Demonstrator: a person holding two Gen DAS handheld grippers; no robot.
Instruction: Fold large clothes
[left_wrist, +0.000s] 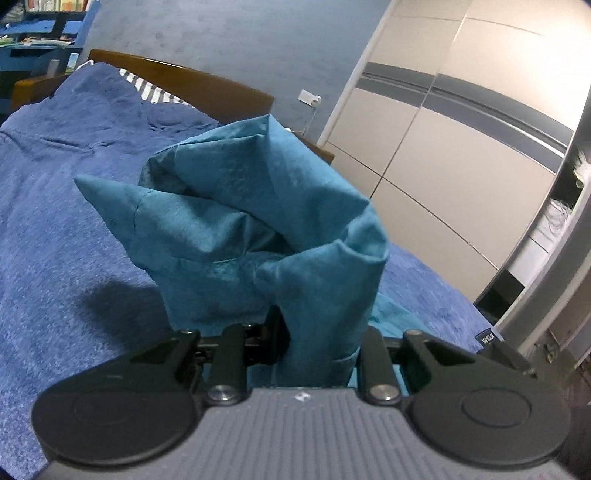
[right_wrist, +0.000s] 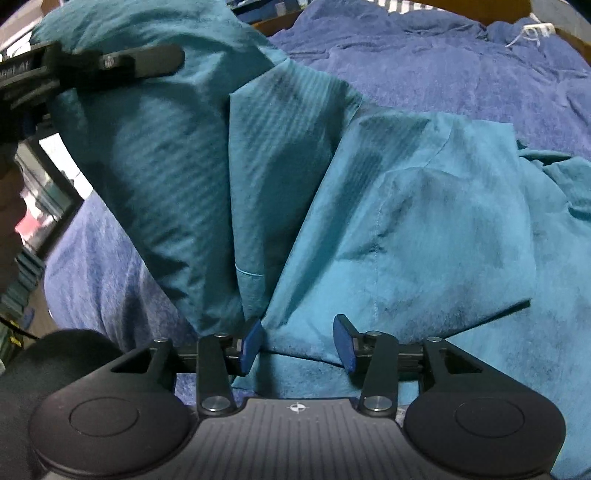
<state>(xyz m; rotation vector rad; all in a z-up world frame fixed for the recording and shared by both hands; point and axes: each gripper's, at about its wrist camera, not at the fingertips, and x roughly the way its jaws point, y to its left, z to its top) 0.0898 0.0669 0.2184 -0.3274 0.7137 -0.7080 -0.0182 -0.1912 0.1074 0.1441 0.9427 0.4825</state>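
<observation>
- Blue terry bedspread (left_wrist: 55, 258) covers the bed, with a wooden headboard (left_wrist: 207, 88) against a grey-blue wall and pale wardrobe doors (left_wrist: 461, 122) to the right in my left wrist view.
- A striped pillow (left_wrist: 147, 86) shows just above the bedspread at the headboard.
- My left gripper (left_wrist: 317, 332) is raised off the bed and angled slightly downward, its jaws drawn close and pinching a bunched fold of the teal garment (left_wrist: 258, 206).
- The cloth stands up in a crumpled peak in front of that camera and hides the fingertips, so the pinch itself is covered by fabric.
- From my right wrist view the same left gripper (right_wrist: 122, 62) appears at the upper left, clamped on a lifted part of the teal garment (right_wrist: 424, 221), with cloth hanging from it in a steep drape.
- The rest of the garment lies spread over the bedspread (right_wrist: 461, 62), trailing off to the right.
- My right gripper (right_wrist: 297, 343) points steeply down at the garment's near edge.
- Its blue pads (right_wrist: 251, 343) stand apart, with teal cloth lying between them; neither pad is pressing on it, though the left pad sits just beside a fold.
- A dark sleeve (right_wrist: 48, 369) shows at the lower left, beside the right gripper's body.
</observation>
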